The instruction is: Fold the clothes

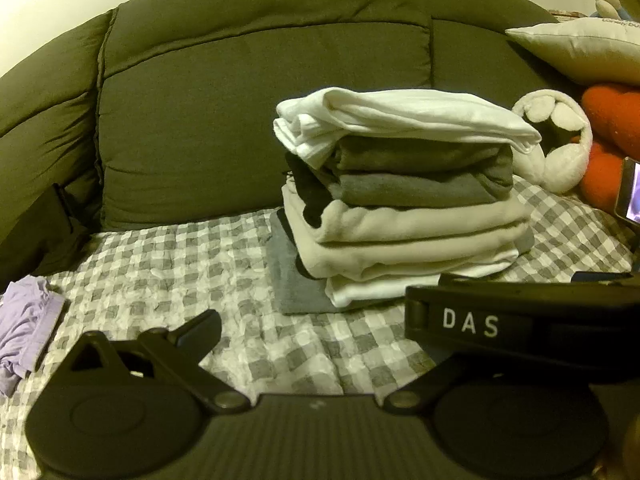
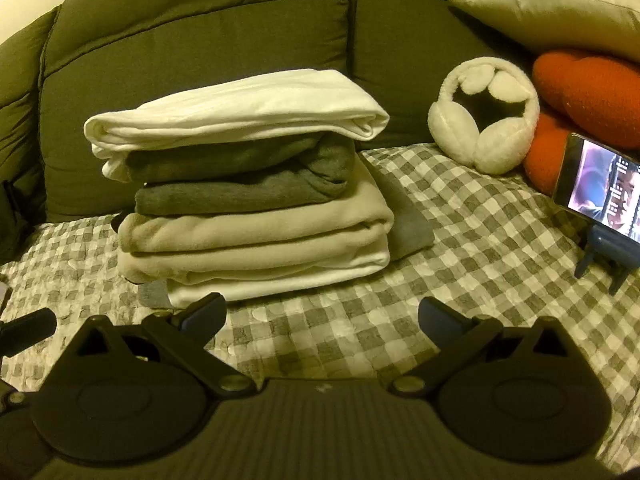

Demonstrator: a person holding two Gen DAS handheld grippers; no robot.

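A purple garment (image 1: pixel 28 320) is lying crumpled at the left on the checkered bedspread (image 2: pixel 460 216). The left claw (image 1: pixel 312 320) and right claw (image 2: pixel 322 316) are both hovering wide open, empty, before the folded stack (image 2: pixel 248 184). White earmuffs (image 2: pixel 482 116) are sitting right.

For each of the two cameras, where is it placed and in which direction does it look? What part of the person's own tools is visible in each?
Left wrist: sits on the left gripper, low over the checked bedcover, facing the stack of folded clothes and the green cushion; its own open fingers show, with the right gripper crossing in front.
Right wrist: sits on the right gripper, facing the same stack, with its own open fingers showing.
Shared: stack, bedcover, cushion, white earmuffs, phone.
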